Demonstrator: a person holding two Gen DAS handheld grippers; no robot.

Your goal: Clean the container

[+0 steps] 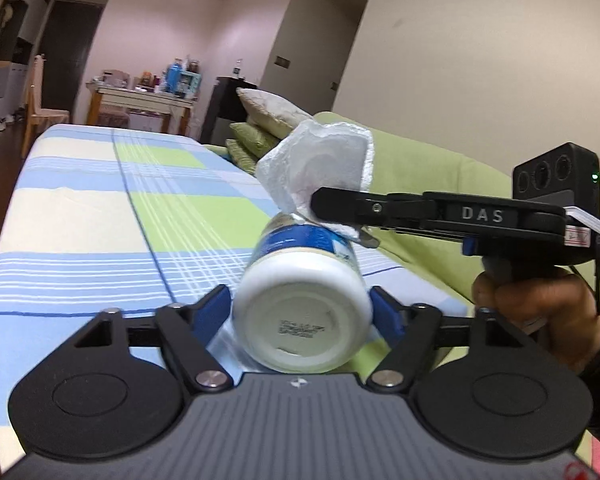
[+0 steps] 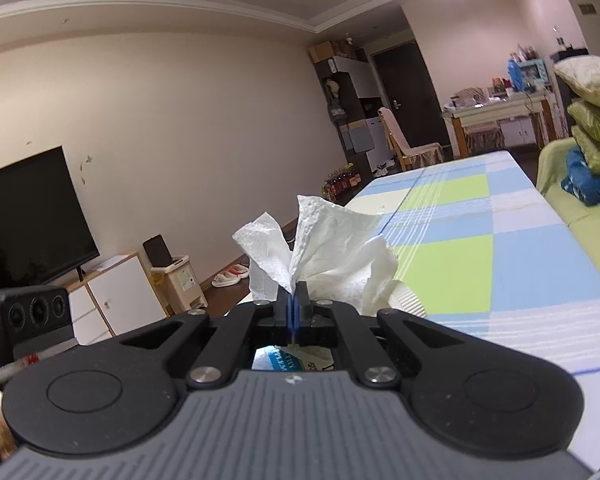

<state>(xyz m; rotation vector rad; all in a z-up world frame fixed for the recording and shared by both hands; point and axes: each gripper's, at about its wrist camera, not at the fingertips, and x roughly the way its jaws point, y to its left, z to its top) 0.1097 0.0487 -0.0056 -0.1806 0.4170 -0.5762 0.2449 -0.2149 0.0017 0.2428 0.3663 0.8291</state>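
Observation:
My left gripper (image 1: 302,312) is shut on a white container (image 1: 302,312) with a blue label, held on its side above the table with its base toward the camera. My right gripper (image 1: 320,204) comes in from the right and is shut on a crumpled white paper towel (image 1: 320,164), which presses against the container's far end. In the right wrist view the right gripper (image 2: 293,296) pinches the paper towel (image 2: 332,252) between its closed blue pads, and a bit of the container's label (image 2: 288,360) shows below the fingers.
A table with a blue, green and white checked cloth (image 1: 100,216) lies below. A green sofa (image 1: 440,184) with stacked cushions (image 1: 268,116) runs along its right side. A TV (image 2: 28,220) and white cabinet (image 2: 112,292) stand across the room.

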